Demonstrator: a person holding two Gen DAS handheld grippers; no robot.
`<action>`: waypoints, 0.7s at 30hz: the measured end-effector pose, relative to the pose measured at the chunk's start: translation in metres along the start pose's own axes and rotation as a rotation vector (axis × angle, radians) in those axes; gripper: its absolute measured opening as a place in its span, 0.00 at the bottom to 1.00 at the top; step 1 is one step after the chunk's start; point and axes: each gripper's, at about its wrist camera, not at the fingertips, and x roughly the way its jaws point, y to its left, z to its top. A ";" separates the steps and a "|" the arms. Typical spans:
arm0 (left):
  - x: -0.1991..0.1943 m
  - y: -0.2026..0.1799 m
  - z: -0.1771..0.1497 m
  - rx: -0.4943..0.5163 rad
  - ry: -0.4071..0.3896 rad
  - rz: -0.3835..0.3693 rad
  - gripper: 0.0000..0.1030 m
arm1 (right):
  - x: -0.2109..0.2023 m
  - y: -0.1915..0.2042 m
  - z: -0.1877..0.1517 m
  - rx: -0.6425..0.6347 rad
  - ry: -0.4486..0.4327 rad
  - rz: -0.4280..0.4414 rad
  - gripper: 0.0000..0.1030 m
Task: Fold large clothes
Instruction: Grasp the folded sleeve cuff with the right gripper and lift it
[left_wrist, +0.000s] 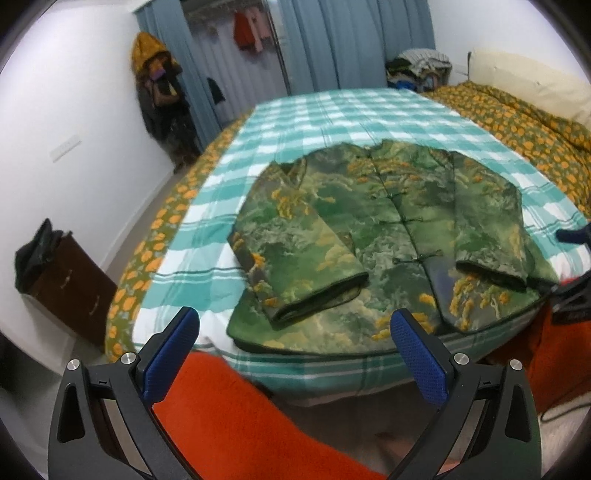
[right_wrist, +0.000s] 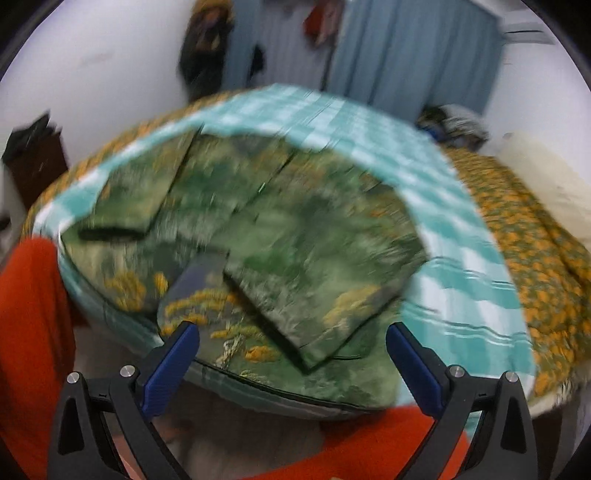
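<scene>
A green jacket with yellow floral print lies flat on the teal checked bedspread, front up, both sleeves folded inward over the body. My left gripper is open, hovering just off the bed's near edge below the jacket's hem, holding nothing. In the blurred right wrist view the same jacket fills the middle, and my right gripper is open above its near hem and right sleeve cuff. The right gripper's black body shows at the right edge of the left wrist view.
An orange-clad leg of the person is near the bed's foot. A yellow-flowered quilt and pillow lie right. A dark cabinet stands left by the wall, blue curtains and hanging clothes behind.
</scene>
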 end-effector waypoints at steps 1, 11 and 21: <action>0.004 0.001 0.003 -0.001 0.007 -0.010 1.00 | 0.015 0.004 0.002 -0.031 0.026 0.003 1.00; 0.018 -0.004 0.017 0.011 0.015 -0.118 1.00 | 0.109 0.023 0.011 -0.184 0.149 -0.075 0.93; 0.051 -0.005 0.018 0.067 0.040 -0.200 1.00 | 0.011 -0.039 0.032 0.025 -0.068 -0.025 0.09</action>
